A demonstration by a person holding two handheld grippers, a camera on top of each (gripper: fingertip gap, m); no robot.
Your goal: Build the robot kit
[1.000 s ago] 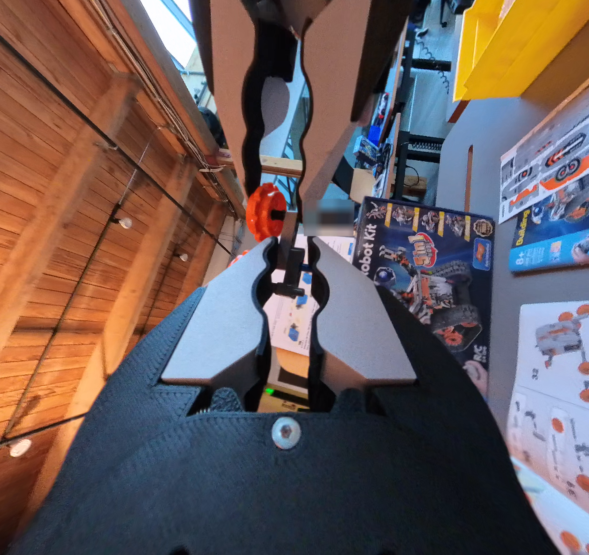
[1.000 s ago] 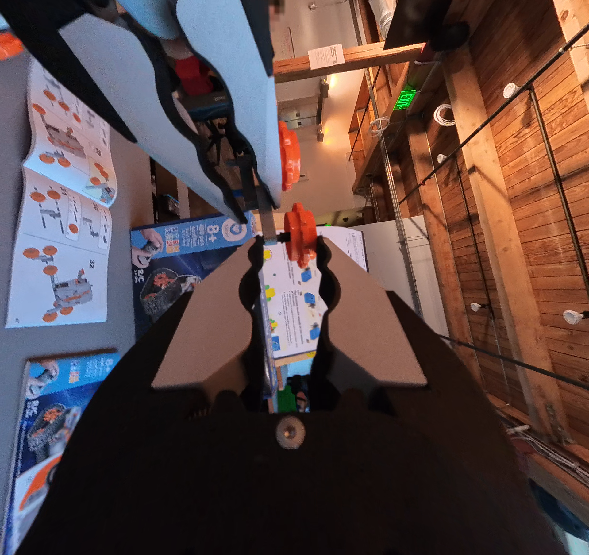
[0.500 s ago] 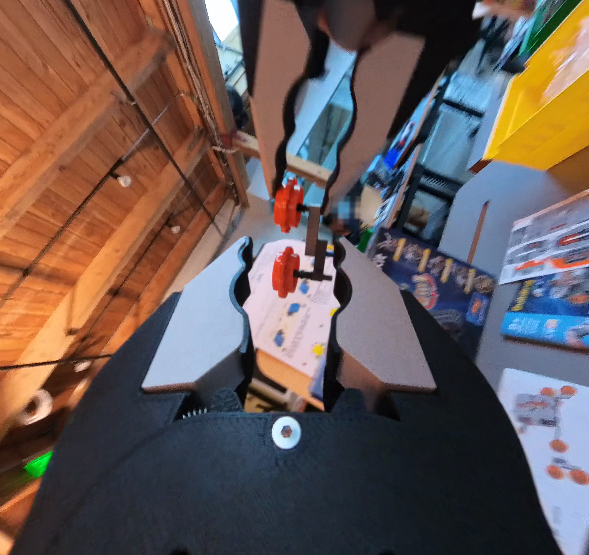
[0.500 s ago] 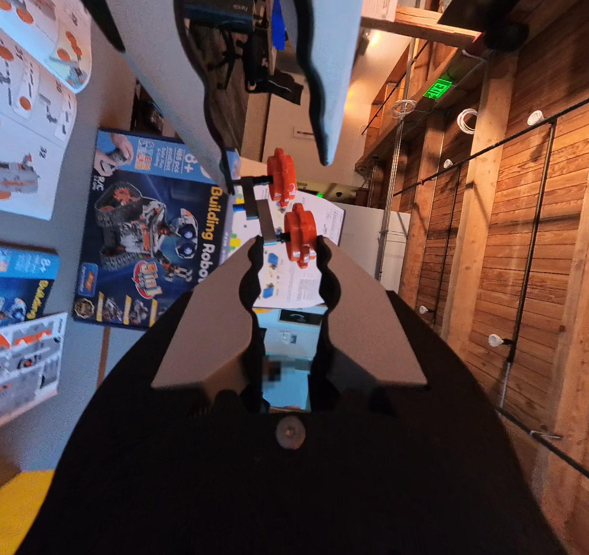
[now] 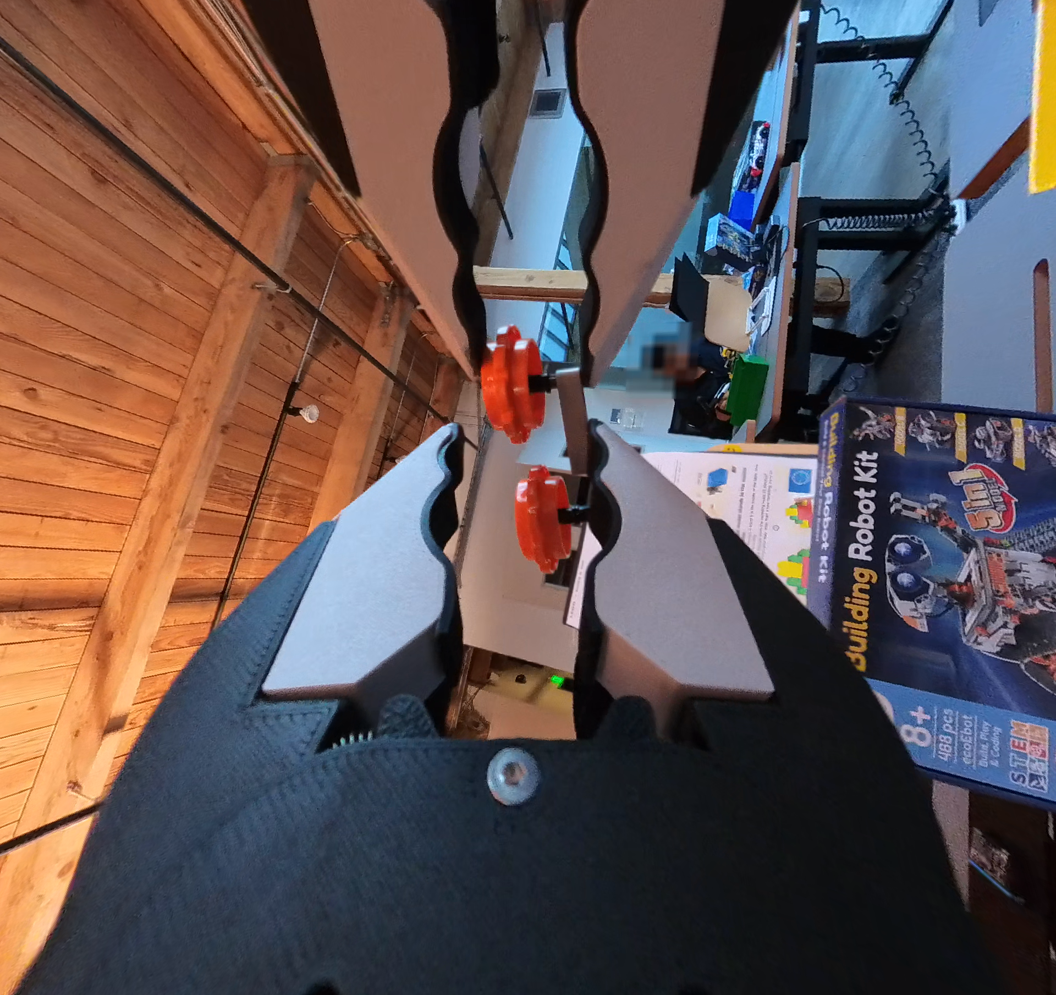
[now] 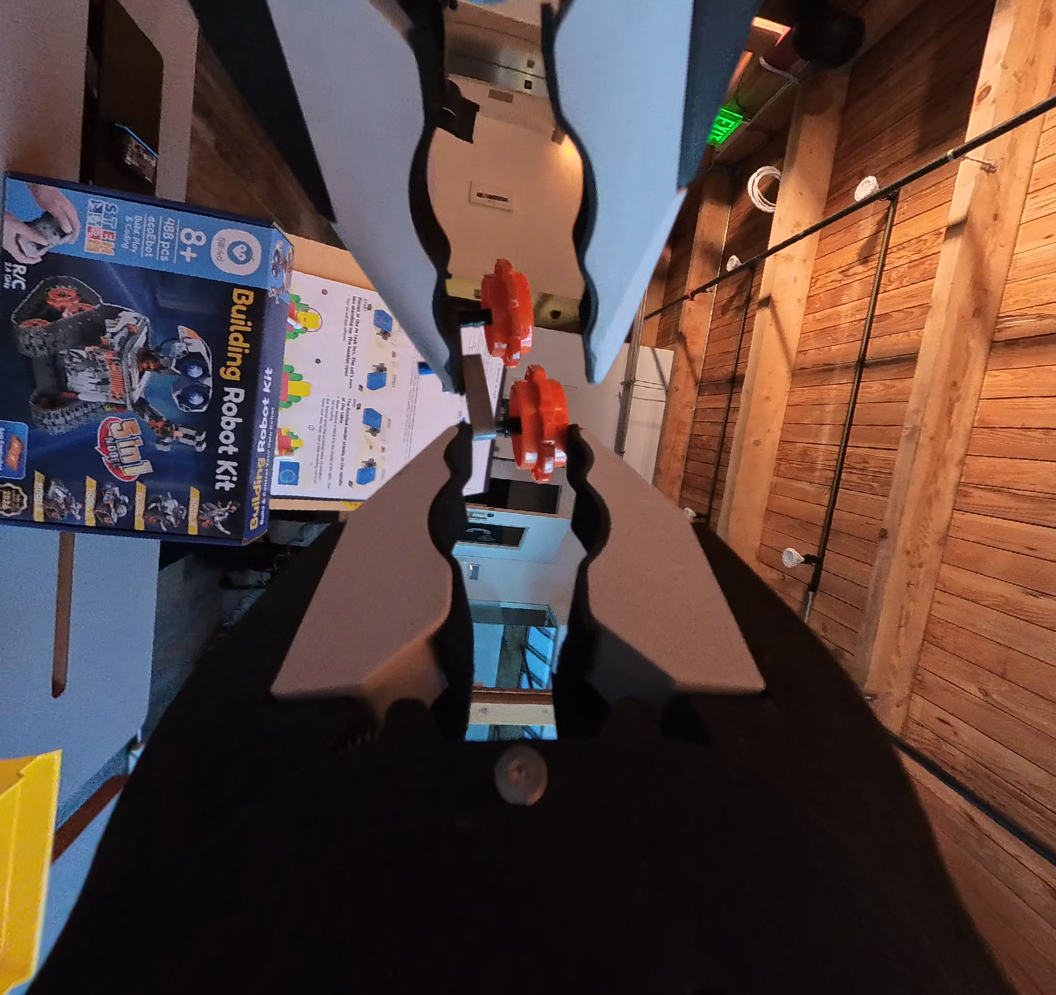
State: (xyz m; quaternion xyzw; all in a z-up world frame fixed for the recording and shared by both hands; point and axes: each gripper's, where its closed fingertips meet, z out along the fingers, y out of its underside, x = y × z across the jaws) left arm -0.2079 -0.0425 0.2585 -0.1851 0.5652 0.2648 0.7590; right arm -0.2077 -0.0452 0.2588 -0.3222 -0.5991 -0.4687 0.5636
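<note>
While held aloft, grey beam with two orange gears, right gripper fingers pinching it, left gripper fingers released.

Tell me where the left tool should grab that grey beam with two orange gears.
Pinch along the axle: pads on the flat faces of the nearer orange gear and the grey beam, coming end-on, opposite the right tool. Both sit between the open fingers of the left tool.

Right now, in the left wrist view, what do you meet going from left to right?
Wooden wall → upper orange wheel → grey bar → printed sheet → blue box
</note>
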